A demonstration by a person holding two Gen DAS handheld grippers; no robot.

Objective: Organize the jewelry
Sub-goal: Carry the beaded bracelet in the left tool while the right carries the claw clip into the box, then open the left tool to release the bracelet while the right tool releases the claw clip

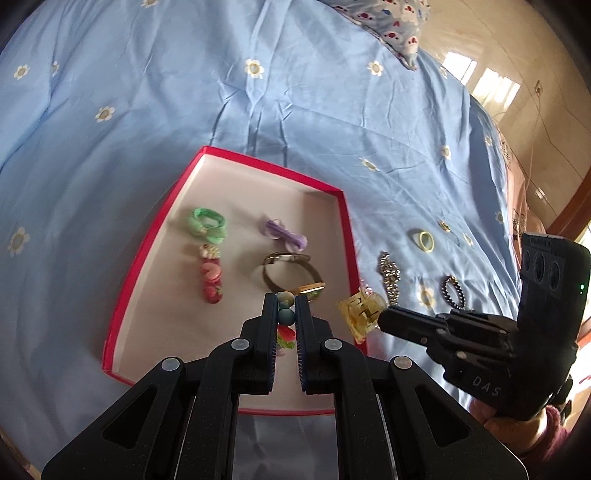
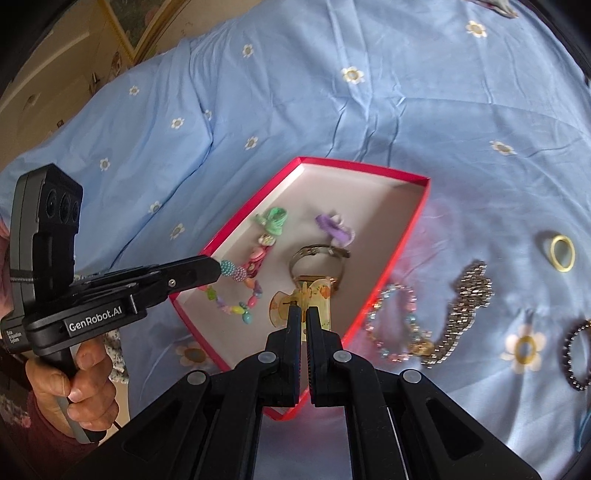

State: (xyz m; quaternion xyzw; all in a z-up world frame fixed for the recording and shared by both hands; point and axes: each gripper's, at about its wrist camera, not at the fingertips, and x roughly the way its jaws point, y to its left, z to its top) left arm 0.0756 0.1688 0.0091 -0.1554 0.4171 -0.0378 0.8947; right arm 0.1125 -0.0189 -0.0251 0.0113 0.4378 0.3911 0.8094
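A red box (image 1: 127, 280) with a white floor lies on the blue bedsheet; it also shows in the right wrist view (image 2: 410, 236). In it lie a green hair tie (image 1: 207, 221), a purple hair tie (image 1: 284, 232), a pink clip (image 1: 211, 282) and a gold watch (image 1: 291, 273). My left gripper (image 1: 286, 301) is shut on a colourful bead bracelet (image 2: 236, 291), which hangs over the box floor. My right gripper (image 2: 303, 312) is shut on a clear yellow hair claw (image 1: 364, 314), held over the box's right edge.
On the sheet right of the box lie a pastel bead bracelet (image 2: 395, 321), a silver chain (image 2: 461, 314), a yellow ring (image 2: 562, 253) and a dark beaded ring (image 2: 576, 354). A patterned pillow (image 1: 391, 26) lies at the far end of the bed.
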